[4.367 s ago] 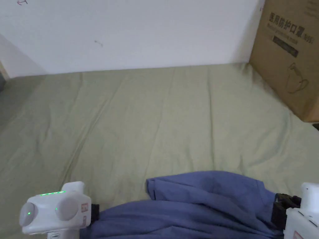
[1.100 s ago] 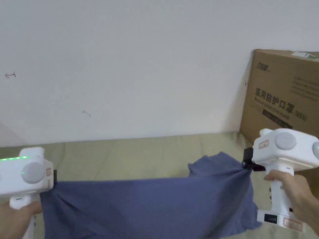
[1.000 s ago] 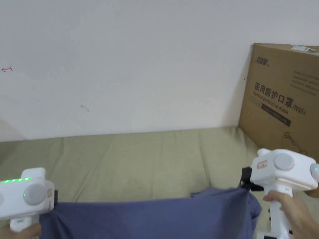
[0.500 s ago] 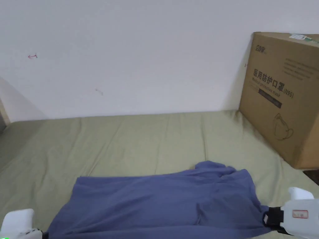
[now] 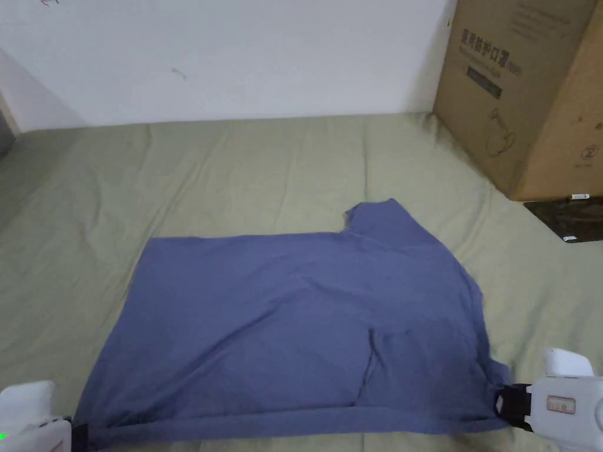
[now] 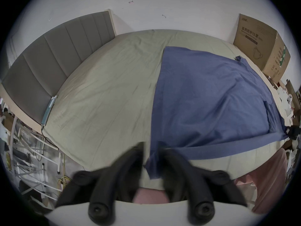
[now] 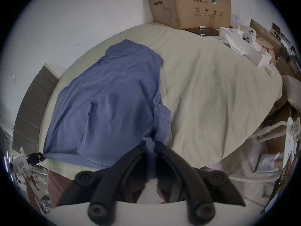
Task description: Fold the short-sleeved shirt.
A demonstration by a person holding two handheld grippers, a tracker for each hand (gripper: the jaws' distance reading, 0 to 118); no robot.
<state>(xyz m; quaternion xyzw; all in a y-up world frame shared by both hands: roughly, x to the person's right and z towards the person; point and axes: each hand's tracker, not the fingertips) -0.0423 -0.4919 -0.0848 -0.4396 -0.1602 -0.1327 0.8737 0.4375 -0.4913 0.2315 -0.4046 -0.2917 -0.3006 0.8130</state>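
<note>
The blue short-sleeved shirt [image 5: 294, 318] lies spread almost flat on the green bed sheet [image 5: 235, 176], one sleeve pointing to the far right. My right gripper [image 5: 500, 406] sits at the shirt's near right corner; in the right gripper view [image 7: 151, 145] it is shut on a bunched bit of the shirt [image 7: 105, 107]. My left gripper [image 5: 76, 435] is at the near left corner. In the left gripper view [image 6: 151, 148] its blurred jaws stand slightly apart around the hem corner of the shirt [image 6: 211, 107], with sheet showing between one jaw and the cloth.
A large cardboard box [image 5: 518, 88] stands on the bed at the far right, a flat black item [image 5: 565, 218] beside it. A grey headboard [image 6: 48, 58] bounds the bed's left end. White clutter [image 7: 244, 46] sits past the right side.
A second ago the shirt hung stretched in the air between both grippers. It has since come down and lies flat on the bed, with both grippers low at its near edge.
</note>
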